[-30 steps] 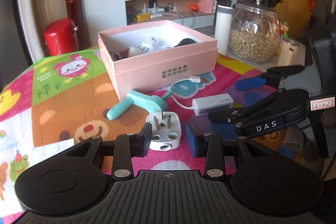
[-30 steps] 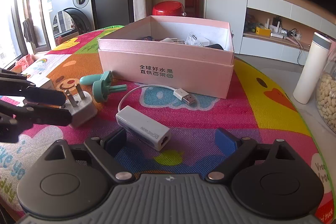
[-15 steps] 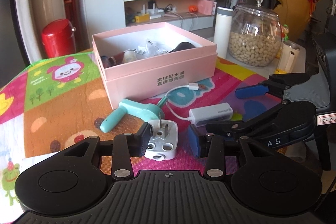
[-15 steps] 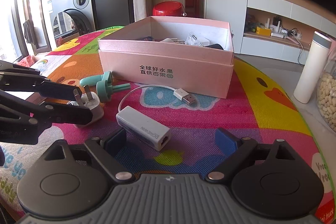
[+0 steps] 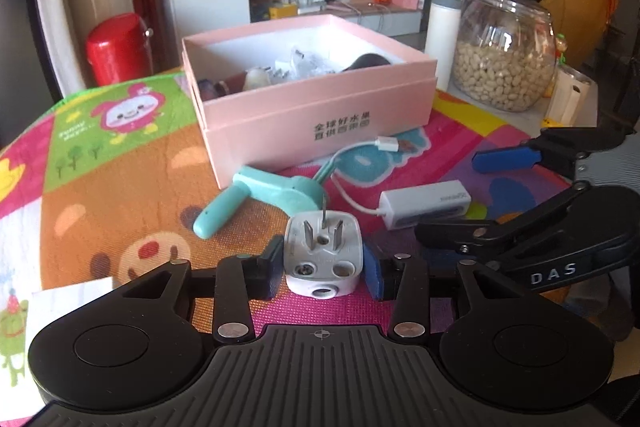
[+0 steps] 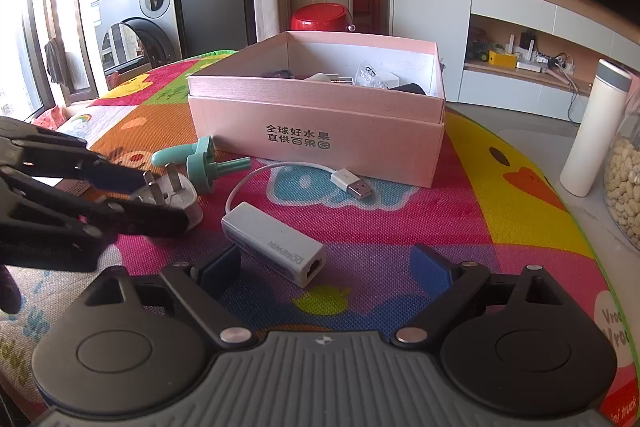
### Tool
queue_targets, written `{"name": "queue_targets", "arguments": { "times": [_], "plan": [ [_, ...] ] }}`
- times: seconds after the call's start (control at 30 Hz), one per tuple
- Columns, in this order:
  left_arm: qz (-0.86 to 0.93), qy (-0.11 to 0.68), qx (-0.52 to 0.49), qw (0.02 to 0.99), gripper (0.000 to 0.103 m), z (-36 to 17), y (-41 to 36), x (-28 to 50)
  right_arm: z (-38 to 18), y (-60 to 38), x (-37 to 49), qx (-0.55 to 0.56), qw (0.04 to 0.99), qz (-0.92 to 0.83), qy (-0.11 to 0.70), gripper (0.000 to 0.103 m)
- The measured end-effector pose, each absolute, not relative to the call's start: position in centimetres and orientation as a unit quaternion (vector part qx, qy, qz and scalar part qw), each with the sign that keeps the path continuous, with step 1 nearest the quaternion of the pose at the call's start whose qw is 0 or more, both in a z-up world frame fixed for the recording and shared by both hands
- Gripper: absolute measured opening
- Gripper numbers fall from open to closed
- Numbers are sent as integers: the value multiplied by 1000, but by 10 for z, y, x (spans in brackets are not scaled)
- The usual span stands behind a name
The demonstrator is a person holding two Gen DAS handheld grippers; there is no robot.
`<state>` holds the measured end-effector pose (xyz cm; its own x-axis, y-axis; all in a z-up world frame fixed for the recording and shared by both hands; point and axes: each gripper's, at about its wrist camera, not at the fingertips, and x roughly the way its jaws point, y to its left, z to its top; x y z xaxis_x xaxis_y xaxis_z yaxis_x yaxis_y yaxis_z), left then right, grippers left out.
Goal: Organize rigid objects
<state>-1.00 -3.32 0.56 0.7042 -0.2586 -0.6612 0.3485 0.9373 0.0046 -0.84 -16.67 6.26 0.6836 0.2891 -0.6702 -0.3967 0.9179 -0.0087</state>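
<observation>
A white three-pin plug (image 5: pixel 322 255) lies on the colourful play mat, pins up. My left gripper (image 5: pixel 322 267) straddles it, one pad close on each side, and the plug rests on the mat. From the right wrist view the left gripper (image 6: pixel 160 199) reaches in from the left around the plug (image 6: pixel 178 197). My right gripper (image 6: pixel 328 267) stands wide open just short of a white network adapter (image 6: pixel 272 247) with a USB cable. A teal handled tool (image 5: pixel 276 189) lies before the open pink box (image 5: pixel 320 115), which holds several small items.
A glass jar of beans (image 5: pixel 506 67) and a white bottle (image 5: pixel 442 35) stand right of the box, near the table's right edge. A red bin (image 5: pixel 118 47) sits on the floor behind. A white paper sheet (image 5: pixel 68 303) lies at the near left.
My left gripper has slid forward and slightly down, so the plug now sits between its fingers, and the jaws have widened a little. The right gripper has stayed put.
</observation>
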Motion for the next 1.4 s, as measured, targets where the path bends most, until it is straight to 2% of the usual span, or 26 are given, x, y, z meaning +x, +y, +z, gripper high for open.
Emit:
{"name": "queue_targets", "arguments": {
  "times": [0.2, 0.3, 0.5, 0.63, 0.67, 0.73, 0.83, 1.13, 1.3, 1.4],
  "plan": [
    [-171, 331, 35, 927, 44, 5, -23, -10, 62, -165, -8, -83, 913, 188, 353, 94],
    [-162, 326, 21, 931, 44, 5, -13, -16, 62, -165, -4, -83, 904, 205, 367, 102],
    [-126, 307, -27, 943, 44, -1, 21, -34, 65, -157, 4, -103, 889, 204, 396, 103],
    [-123, 303, -49, 944, 44, 0, 29, -34, 63, -155, -2, -97, 897, 193, 386, 103],
    [-122, 303, -45, 944, 45, -1, 27, -34, 63, -155, -4, -91, 901, 184, 382, 102],
    [-121, 303, -41, 944, 45, -1, 26, -35, 65, -152, -10, -77, 910, 164, 373, 91],
    [-122, 303, -44, 944, 45, -1, 28, -35, 67, -140, -17, -76, 919, 146, 357, 85],
    [-118, 306, -31, 944, 46, -2, 24, -36, 69, -145, -34, -207, 936, 16, 285, 85],
    [-118, 307, -30, 944, 46, -3, 24, -36, 85, -157, -28, -78, 937, 107, 324, 85],
    [-118, 307, -29, 944, 46, -3, 24, -36, 80, -144, -18, -74, 935, 113, 329, 85]
  ]
}}
